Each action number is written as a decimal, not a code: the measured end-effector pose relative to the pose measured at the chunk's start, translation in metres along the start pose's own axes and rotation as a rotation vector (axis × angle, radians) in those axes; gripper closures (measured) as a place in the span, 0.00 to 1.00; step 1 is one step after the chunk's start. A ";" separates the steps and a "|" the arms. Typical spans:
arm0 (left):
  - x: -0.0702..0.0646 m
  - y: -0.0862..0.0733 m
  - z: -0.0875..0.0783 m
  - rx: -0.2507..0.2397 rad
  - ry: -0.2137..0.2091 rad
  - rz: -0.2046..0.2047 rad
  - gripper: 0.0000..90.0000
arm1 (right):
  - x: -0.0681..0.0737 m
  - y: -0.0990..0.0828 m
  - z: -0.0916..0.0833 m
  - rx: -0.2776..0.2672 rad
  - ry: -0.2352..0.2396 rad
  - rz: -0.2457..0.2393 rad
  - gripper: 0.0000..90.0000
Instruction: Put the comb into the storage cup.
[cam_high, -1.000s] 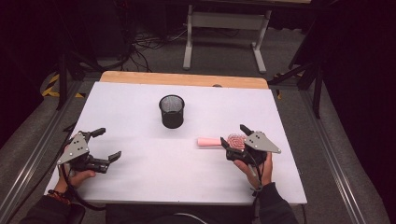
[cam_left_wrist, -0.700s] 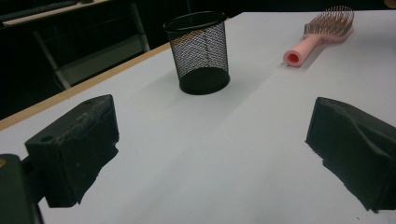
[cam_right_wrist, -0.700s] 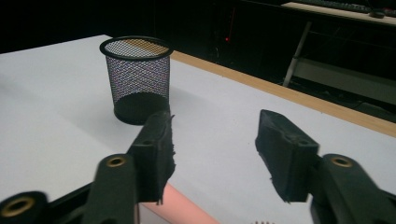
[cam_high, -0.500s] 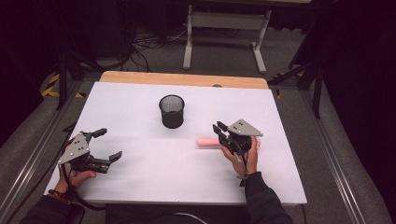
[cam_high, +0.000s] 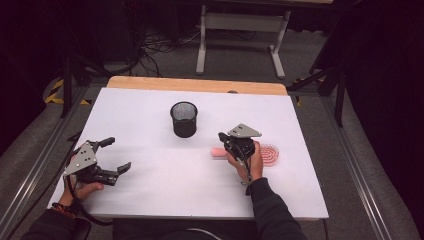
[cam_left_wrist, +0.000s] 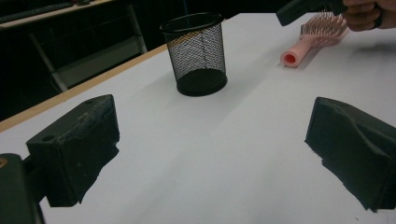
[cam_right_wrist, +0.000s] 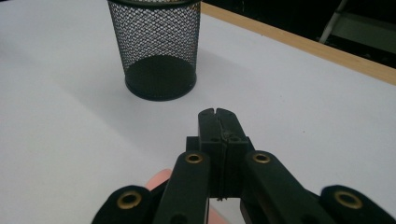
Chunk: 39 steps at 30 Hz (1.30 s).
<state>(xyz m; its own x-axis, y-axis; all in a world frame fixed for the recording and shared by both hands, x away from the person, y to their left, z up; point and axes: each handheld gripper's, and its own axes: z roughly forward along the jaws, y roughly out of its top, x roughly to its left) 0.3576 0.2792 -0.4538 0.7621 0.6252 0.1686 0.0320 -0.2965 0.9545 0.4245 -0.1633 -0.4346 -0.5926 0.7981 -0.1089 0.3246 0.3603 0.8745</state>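
The pink hairbrush (cam_high: 260, 153) lies flat on the white tabletop (cam_high: 165, 200), just in front and to the right of the black mesh cup (cam_high: 184, 119), its handle end pointing toward the cup's side. Above its handle the right gripper (cam_high: 223, 139) has its fingers pressed together with nothing between them, having just been closing. Well left of the cup, the left gripper (cam_high: 116, 155) rests low with fingers spread wide, empty.
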 end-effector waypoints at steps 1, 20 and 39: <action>0.000 0.000 0.000 -0.012 0.001 0.001 0.04 | 0.001 0.000 0.003 0.010 0.002 -0.003 1.00; -0.001 -0.001 0.002 0.008 -0.022 0.001 0.04 | 0.011 -0.012 0.028 0.150 0.004 -0.005 1.00; -0.002 -0.002 0.004 0.027 -0.026 -0.002 0.04 | 0.019 -0.014 0.021 0.203 0.071 -0.059 1.00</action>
<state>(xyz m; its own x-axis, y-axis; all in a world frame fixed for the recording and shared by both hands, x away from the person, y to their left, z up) 0.3589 0.2760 -0.4572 0.7783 0.6071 0.1600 0.0505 -0.3146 0.9479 0.4244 -0.1432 -0.4588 -0.6628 0.7395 -0.1174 0.4256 0.5010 0.7536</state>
